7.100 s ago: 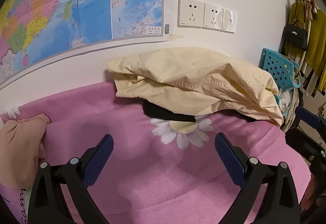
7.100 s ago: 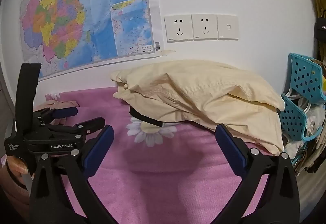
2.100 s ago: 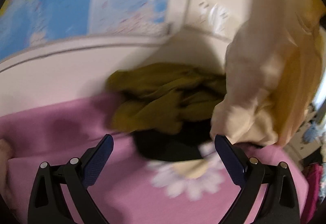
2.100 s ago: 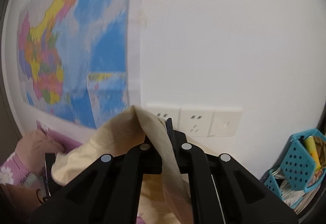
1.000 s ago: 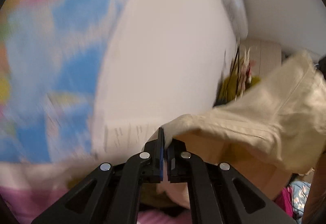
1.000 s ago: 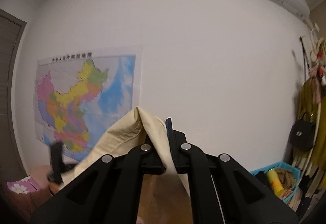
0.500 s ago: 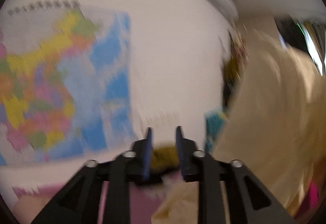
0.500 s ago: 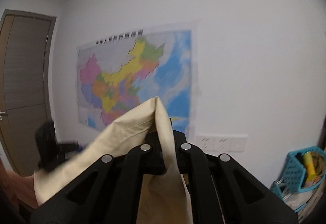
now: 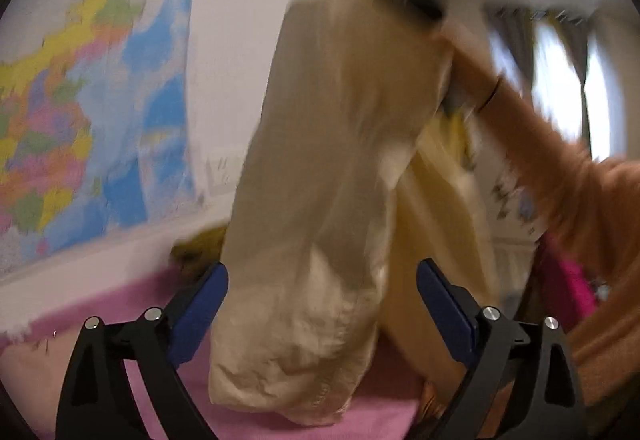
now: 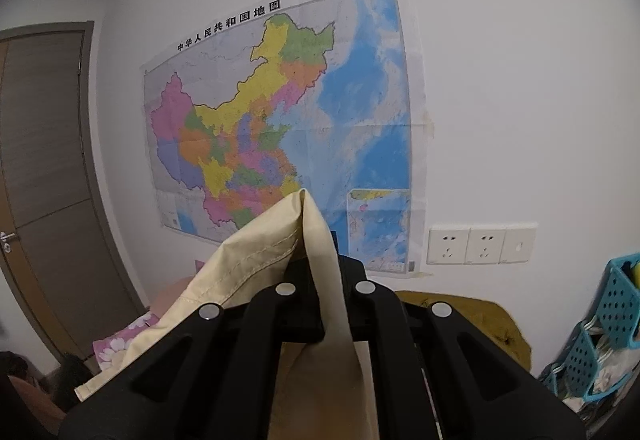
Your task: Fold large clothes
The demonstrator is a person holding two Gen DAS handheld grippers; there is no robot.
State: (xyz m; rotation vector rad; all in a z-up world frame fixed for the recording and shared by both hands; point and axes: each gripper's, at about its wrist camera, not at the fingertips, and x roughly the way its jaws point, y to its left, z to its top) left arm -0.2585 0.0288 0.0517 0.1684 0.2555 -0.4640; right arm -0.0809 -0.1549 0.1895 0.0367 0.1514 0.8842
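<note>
A large cream garment [image 9: 332,207] hangs in the air in front of my left gripper [image 9: 320,296], which is open and empty, its blue pads on either side of the cloth's lower end. The garment is held high at its top by my right gripper, seen blurred at the upper edge of the left wrist view. In the right wrist view my right gripper [image 10: 324,268] is shut on a folded edge of the cream garment [image 10: 256,260], which drapes down to the left. The pink bed sheet [image 9: 100,308] lies below.
A mustard-coloured garment [image 10: 472,312] lies on the bed by the wall. A map [image 10: 280,119] and wall sockets [image 10: 480,244] are on the wall. A blue basket [image 10: 612,320] stands at right, a door [image 10: 44,179] at left. The person's arm [image 9: 560,179] reaches across at right.
My left gripper has opened and let go of the cream garment and swung down. My right gripper keeps its hold and has turned left, with the garment hanging from it.
</note>
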